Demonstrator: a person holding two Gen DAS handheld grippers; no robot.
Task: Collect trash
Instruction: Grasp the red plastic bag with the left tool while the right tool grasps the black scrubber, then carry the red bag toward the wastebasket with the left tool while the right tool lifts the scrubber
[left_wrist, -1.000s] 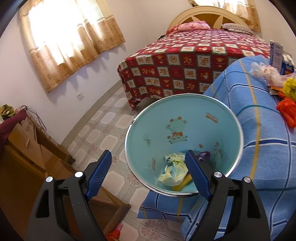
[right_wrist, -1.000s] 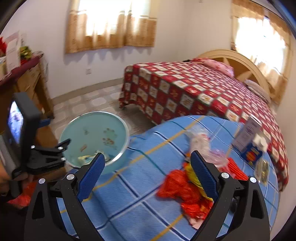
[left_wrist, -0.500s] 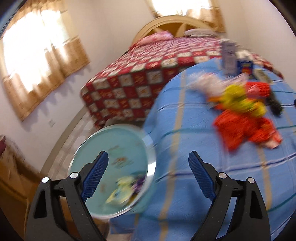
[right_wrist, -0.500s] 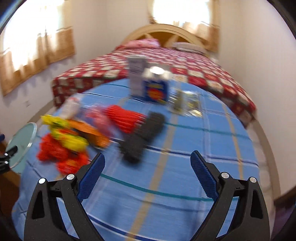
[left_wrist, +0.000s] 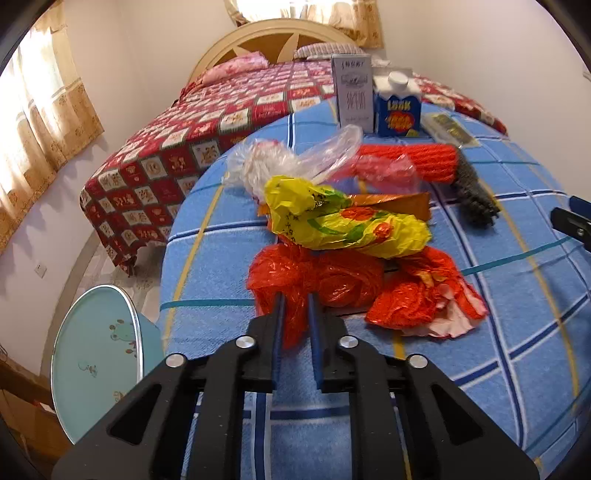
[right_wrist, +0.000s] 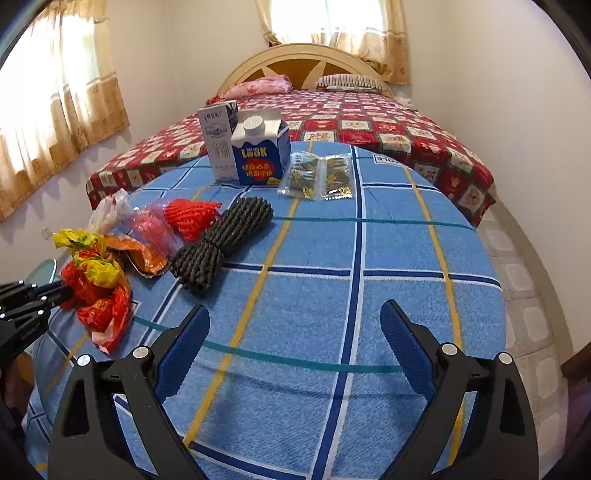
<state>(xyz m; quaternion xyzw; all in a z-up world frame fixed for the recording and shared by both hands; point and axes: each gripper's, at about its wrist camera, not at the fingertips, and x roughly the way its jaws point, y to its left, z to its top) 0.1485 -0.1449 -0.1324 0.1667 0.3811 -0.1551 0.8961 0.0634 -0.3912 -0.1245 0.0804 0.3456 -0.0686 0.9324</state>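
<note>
My left gripper (left_wrist: 294, 297) is shut on the near edge of a crumpled red plastic bag (left_wrist: 325, 277) that lies on the blue checked tablecloth (left_wrist: 498, 332). A yellow wrapper (left_wrist: 343, 218) lies on top of the pile, with an orange wrapper (left_wrist: 399, 201), a clear plastic bag (left_wrist: 295, 158) and another red-and-white wrapper (left_wrist: 424, 295) around it. The light-blue trash bin (left_wrist: 96, 354) stands on the floor at the table's left edge. My right gripper (right_wrist: 295, 314) is open and empty above the bare cloth, to the right of the pile (right_wrist: 96, 280).
A blue milk carton (right_wrist: 260, 155) and a grey carton (right_wrist: 219, 140) stand at the table's far side, with two foil packets (right_wrist: 321, 177) beside them. A red knitted roll (right_wrist: 192, 218) and a dark knitted roll (right_wrist: 218, 243) lie mid-table. A red-quilted bed (right_wrist: 369, 125) stands behind.
My left gripper swung from over the bin to the table and closed on the red bag. My right gripper swung right, over bare cloth, and stayed open.
</note>
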